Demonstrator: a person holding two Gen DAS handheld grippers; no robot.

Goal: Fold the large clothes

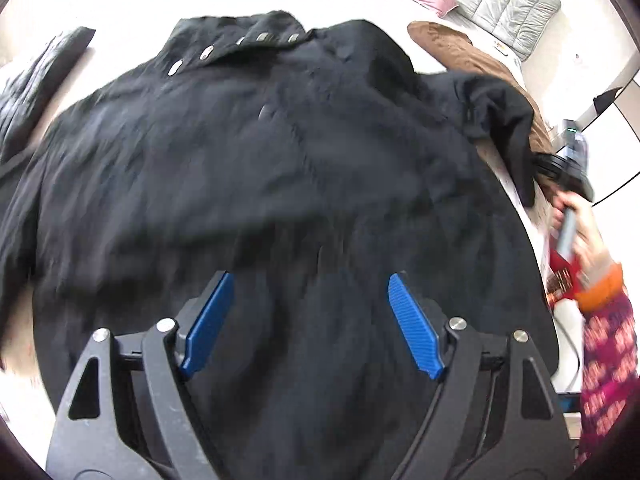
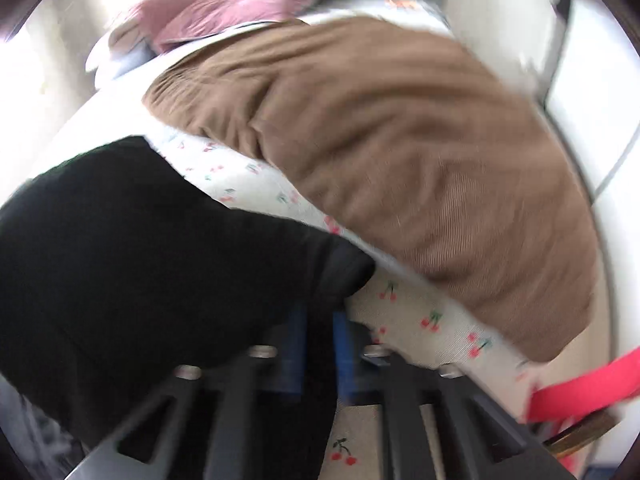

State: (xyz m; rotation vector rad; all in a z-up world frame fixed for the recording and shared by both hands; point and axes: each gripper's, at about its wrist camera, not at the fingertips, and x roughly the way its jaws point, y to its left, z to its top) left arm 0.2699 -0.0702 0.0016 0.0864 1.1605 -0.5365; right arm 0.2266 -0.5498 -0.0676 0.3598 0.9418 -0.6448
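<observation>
Your left gripper (image 1: 310,312) hovers over the black jacket (image 1: 260,168) with jaws spread wide. Your right gripper (image 2: 318,340) has its jaws pinched on the jacket's sleeve (image 2: 168,248), beside the brown garment (image 2: 400,168).

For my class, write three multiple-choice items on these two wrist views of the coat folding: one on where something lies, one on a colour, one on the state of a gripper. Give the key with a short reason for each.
1. Where does the brown garment lie relative to the black coat?
A. Under the coat's collar
B. Beyond the coat's sleeve, on the cherry-print sheet
C. Between the left gripper's fingers

2. What colour are the pads on the left gripper?
A. Red
B. Green
C. Blue

3. What is the state of the right gripper?
A. Shut on the coat sleeve
B. Wide open over the pink garment
C. Out of view

Key: B, brown cloth lies past the sleeve on the sheet; C, both pads show blue; A, black cloth sits between the nearly closed fingers.
</observation>
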